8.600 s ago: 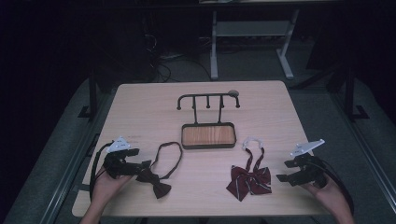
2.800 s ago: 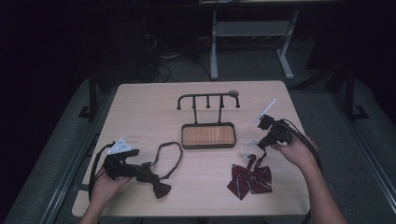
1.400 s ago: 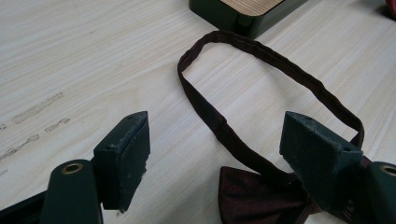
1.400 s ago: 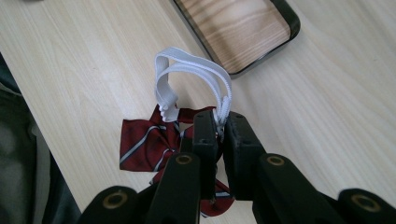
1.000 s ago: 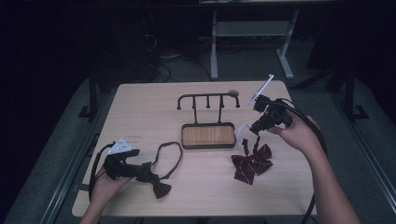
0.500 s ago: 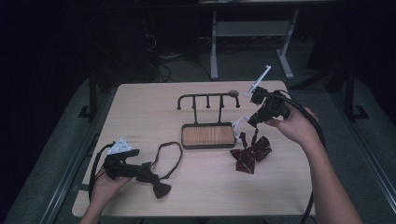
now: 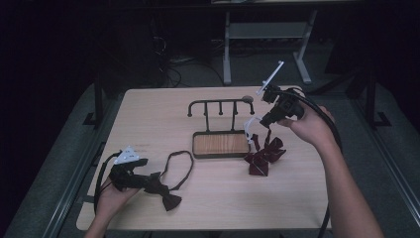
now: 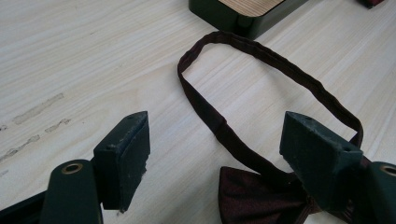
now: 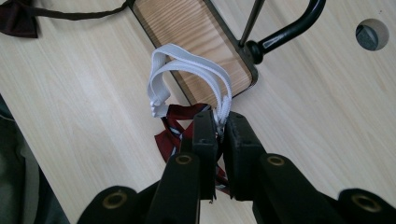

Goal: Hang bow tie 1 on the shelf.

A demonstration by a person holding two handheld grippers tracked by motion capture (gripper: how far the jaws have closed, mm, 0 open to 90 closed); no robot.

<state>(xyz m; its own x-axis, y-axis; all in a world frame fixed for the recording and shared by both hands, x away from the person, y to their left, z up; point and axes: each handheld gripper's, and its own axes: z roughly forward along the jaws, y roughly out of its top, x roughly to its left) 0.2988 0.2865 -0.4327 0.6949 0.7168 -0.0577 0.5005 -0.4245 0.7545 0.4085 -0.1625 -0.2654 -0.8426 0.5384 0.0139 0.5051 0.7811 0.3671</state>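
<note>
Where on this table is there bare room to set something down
Bare wood: the table's far left corner, behind the dark bow tie and left of the hook rack, and the near edge between both forearms. Crowded: right of the rack, where the right gripper lifts the red bow tie.

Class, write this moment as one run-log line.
right gripper: shut on white strap | red bow tie: lifting beside rack | left gripper: open over dark bow tie

Your high view looks forward and down on the whole tabletop [image 7: 148, 114] from above your side, from well back. Your left gripper view sits close over the wood, looking along its jaws past a dark bow tie [image 8: 261, 196] to the tray [image 8: 243, 14]. Your right gripper view looks steeply down on that same tray [image 9: 187, 37], so all three views share it.
</note>
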